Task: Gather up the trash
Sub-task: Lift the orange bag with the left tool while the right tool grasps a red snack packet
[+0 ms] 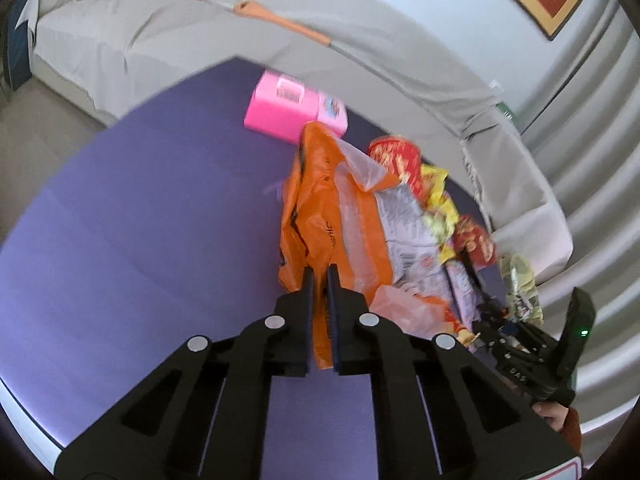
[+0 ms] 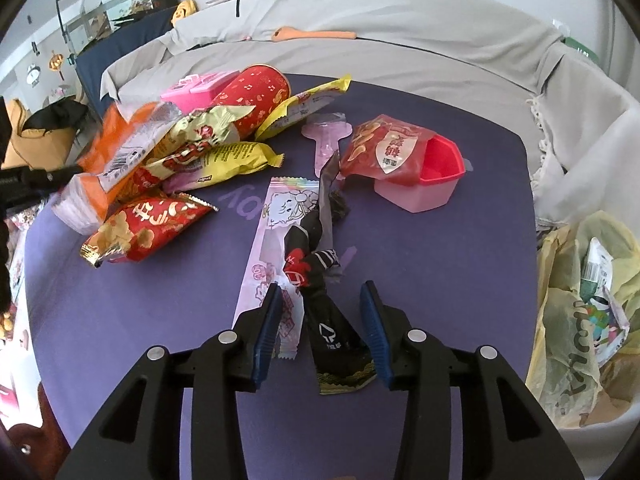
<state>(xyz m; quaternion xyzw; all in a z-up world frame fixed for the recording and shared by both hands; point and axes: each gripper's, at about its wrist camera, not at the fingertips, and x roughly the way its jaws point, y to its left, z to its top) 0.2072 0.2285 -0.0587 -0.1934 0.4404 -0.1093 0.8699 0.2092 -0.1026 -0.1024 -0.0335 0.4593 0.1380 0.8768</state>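
My left gripper (image 1: 320, 276) is shut on the lower edge of an orange plastic bag (image 1: 320, 208), which hangs up off the purple table (image 1: 140, 220) beside a heap of snack wrappers (image 1: 416, 232). My right gripper (image 2: 320, 292) stands open just above the table, its blue pads either side of a crumpled black wrapper (image 2: 332, 332) without touching it. A long pink wrapper (image 2: 276, 232) lies under the black one. Further left, a red snack bag (image 2: 152, 228), yellow wrappers (image 2: 240, 158) and a red tube (image 2: 256, 92) are piled together.
A pink plastic tub (image 2: 420, 188) with a red chip bag (image 2: 380, 148) in it stands at the far right of the table. A yellow bag (image 2: 572, 320) holding trash sits off the right edge. A pink box (image 1: 288, 108) and a grey-covered sofa (image 2: 400, 40) lie beyond.
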